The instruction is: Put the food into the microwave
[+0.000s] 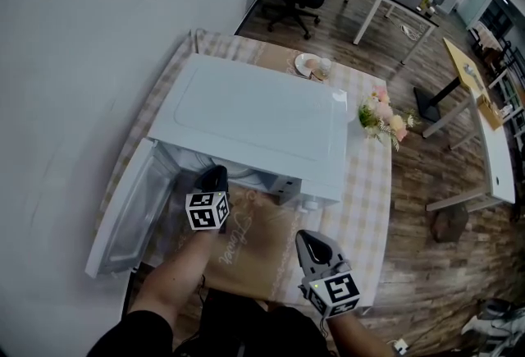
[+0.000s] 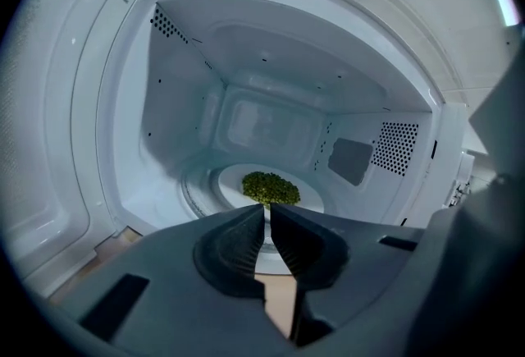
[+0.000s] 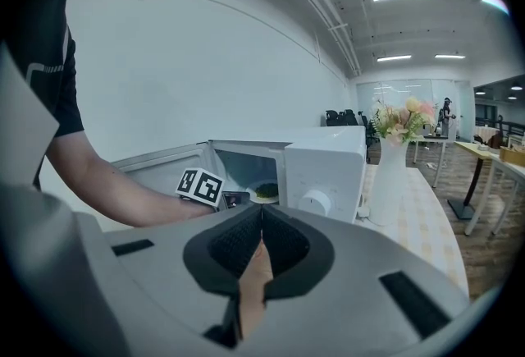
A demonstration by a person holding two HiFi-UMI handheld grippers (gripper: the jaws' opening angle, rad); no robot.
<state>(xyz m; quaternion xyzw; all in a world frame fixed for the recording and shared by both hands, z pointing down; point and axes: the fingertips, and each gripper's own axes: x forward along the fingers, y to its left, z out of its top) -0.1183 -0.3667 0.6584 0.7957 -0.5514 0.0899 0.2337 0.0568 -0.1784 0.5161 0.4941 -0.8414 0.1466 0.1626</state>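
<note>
A white microwave [image 1: 246, 113] stands on the table with its door [image 1: 131, 208] swung open to the left. In the left gripper view, a mound of green food [image 2: 270, 188] lies on a white plate [image 2: 310, 201] on the turntable inside. My left gripper [image 1: 215, 176] is at the mouth of the oven; its jaws [image 2: 267, 212] stand a narrow slit apart with nothing between them. My right gripper [image 1: 310, 242] waits in front of the microwave over the table, shut [image 3: 261, 216] and empty. From there the food [image 3: 266, 190] shows through the open front.
A vase of flowers [image 1: 381, 119] stands right of the microwave on the checked tablecloth [image 1: 369, 208]. A small dish [image 1: 310, 65] sits behind the oven. A brown paper mat [image 1: 246, 261] lies at the table's near edge. A white wall runs along the left.
</note>
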